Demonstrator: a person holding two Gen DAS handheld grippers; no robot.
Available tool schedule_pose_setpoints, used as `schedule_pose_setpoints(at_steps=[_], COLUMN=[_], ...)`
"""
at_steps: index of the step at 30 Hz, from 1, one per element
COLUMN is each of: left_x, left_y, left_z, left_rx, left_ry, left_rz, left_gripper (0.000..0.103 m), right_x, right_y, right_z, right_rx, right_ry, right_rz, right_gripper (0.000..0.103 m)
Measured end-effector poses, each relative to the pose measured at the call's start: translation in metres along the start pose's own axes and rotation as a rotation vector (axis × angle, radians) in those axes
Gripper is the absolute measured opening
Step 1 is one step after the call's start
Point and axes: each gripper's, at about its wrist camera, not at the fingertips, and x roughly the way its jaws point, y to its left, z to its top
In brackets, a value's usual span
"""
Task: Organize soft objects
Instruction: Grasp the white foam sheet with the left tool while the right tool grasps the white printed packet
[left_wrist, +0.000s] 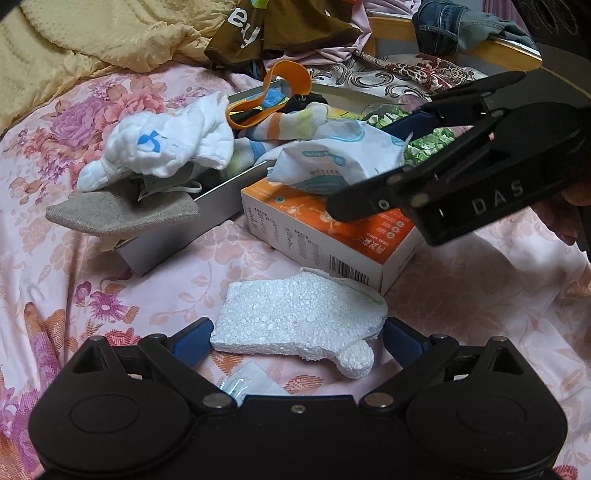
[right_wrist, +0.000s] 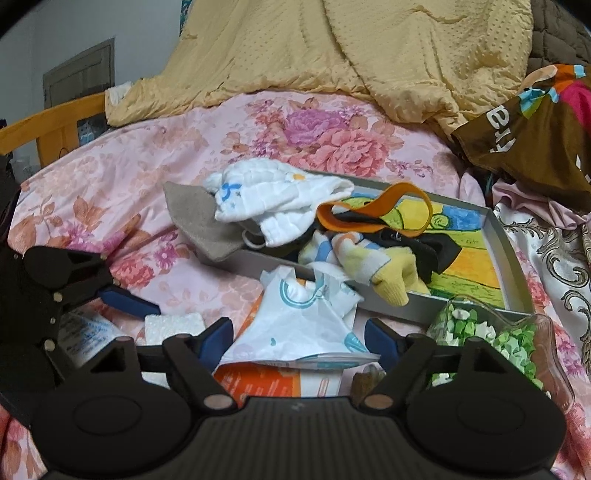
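On the pink floral bedspread (left_wrist: 110, 280), a grey tray (right_wrist: 513, 258) sits.

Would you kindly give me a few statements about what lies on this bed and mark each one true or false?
1. The foam piece lies between the open fingers of the left gripper. True.
2. The orange strap lies on the bedspread, clear of the shallow box. False: it rests in the box.
3. The white printed bag sits on the orange carton. True.
4. The grey sock is tucked fully inside the box. False: it hangs over the box's edge.
5. The right gripper is shut tight with nothing between its fingers. False: its fingers stand apart around the bag.
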Motion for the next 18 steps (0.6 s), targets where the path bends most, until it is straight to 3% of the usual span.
schedule_pose_setpoints(at_steps=[18], left_x=[-0.015], left_y=[-0.011], left_z=[0.002], left_rx=[-0.022], left_ry=[-0.008], left_rz=[0.01], left_gripper=[0.097], right_x=[-0.009], right_y=[-0.005], right_z=[-0.001], right_rx=[0.007], right_ry=[0.038], right_rz=[-0.006], right_gripper=[0.081])
